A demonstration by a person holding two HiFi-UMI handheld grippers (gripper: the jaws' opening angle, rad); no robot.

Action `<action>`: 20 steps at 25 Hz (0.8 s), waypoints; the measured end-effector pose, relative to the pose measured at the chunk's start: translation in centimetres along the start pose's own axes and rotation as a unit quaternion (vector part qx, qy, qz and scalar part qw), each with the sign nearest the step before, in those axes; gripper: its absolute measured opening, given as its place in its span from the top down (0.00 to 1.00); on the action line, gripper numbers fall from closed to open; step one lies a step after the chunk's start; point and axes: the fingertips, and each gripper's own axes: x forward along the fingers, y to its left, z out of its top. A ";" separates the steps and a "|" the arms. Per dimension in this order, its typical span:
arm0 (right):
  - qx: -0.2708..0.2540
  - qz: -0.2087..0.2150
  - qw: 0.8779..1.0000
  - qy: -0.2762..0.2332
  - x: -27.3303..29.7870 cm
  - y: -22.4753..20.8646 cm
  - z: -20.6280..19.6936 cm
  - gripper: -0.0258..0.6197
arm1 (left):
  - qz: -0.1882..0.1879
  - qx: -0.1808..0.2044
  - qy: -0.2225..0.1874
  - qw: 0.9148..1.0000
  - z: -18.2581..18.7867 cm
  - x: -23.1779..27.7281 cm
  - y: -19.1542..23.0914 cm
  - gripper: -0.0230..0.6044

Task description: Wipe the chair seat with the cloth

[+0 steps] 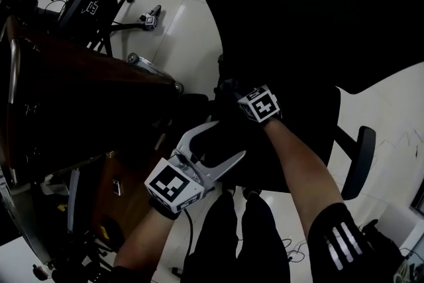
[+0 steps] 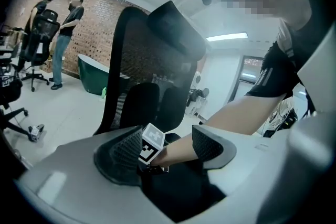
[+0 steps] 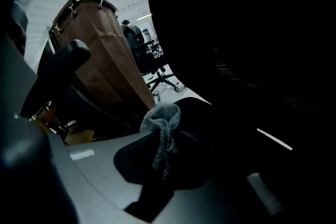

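The black office chair's seat [image 1: 298,142] lies below me, its tall mesh backrest [image 1: 298,10] beyond it. My right gripper [image 1: 232,91] reaches over the seat's left part, marker cube up. In the right gripper view its jaws are shut on a bunched grey cloth [image 3: 161,117] that sticks up between them, right gripper [image 3: 163,136]. My left gripper [image 1: 222,141] hovers just behind it, open and holding nothing. In the left gripper view, the left gripper [image 2: 167,147] frames the right gripper's cube [image 2: 152,144] and forearm between its spread pads [image 2: 119,152].
A brown desk [image 1: 79,96] stands close on the left of the chair. The chair's armrest [image 1: 361,156] juts out at the right. Another office chair [image 1: 86,0] and a small device [image 1: 151,18] are on the pale floor behind. Two people [image 2: 65,29] stand far off.
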 end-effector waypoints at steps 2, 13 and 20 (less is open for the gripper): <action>-0.011 -0.006 1.000 0.000 -0.3 0.0 0.3 0.88 | 0.000 -0.001 0.002 1.000 0.2 0.2 0.0 0.45; 0.017 -0.058 0.996 0.064 -4.5 -6.3 -6.1 0.88 | -0.018 0.010 -0.002 1.000 1.3 2.0 -1.9 0.45; 0.039 -0.119 0.987 0.101 -10.2 -11.9 -11.0 0.88 | -0.024 0.008 0.005 1.000 0.9 3.0 -3.0 0.45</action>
